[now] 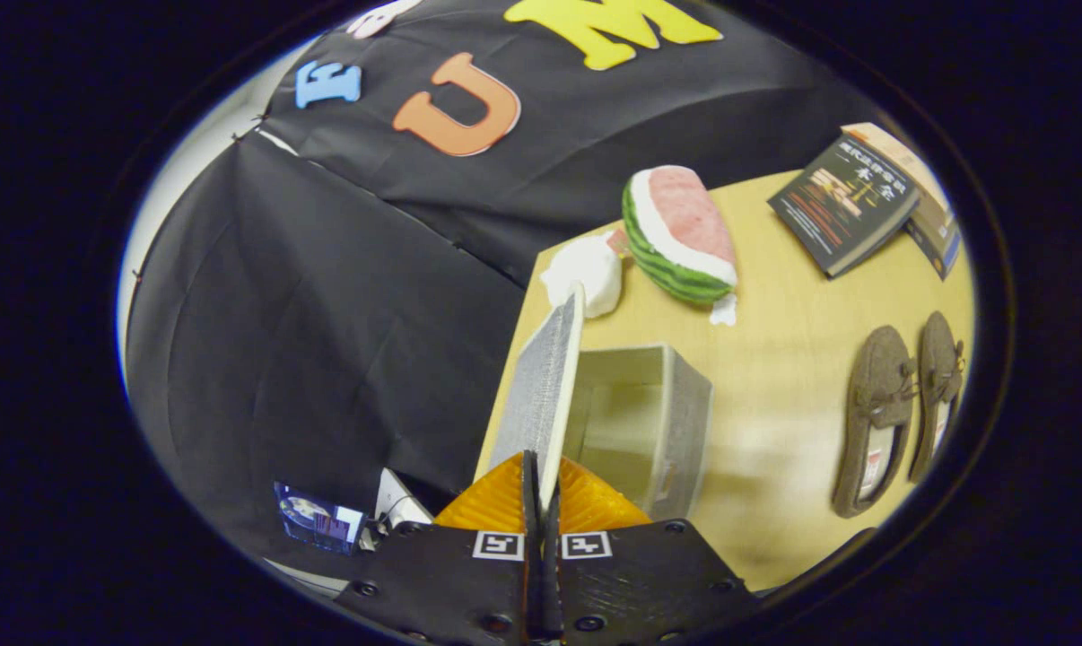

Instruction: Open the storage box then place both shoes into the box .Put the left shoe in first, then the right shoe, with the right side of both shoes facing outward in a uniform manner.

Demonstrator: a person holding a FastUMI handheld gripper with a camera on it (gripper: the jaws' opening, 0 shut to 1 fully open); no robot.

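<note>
The pale wooden surface [774, 377] carried a grey fabric storage box [649, 422] near its left edge; the tongs [541, 489] pinched its grey lid [541, 386] upright. Swinging it fully back seemed wise before fetching the brown slippers [900, 413].

A pale wooden table [774, 377] stands against the booth's black cloth wall [326, 296], which hangs in soft folds. Behind the cloth's edge a strip of lighter surface [196, 148] shows, perhaps a room wall. The tabletop is evenly lit, with faint glare.
</note>
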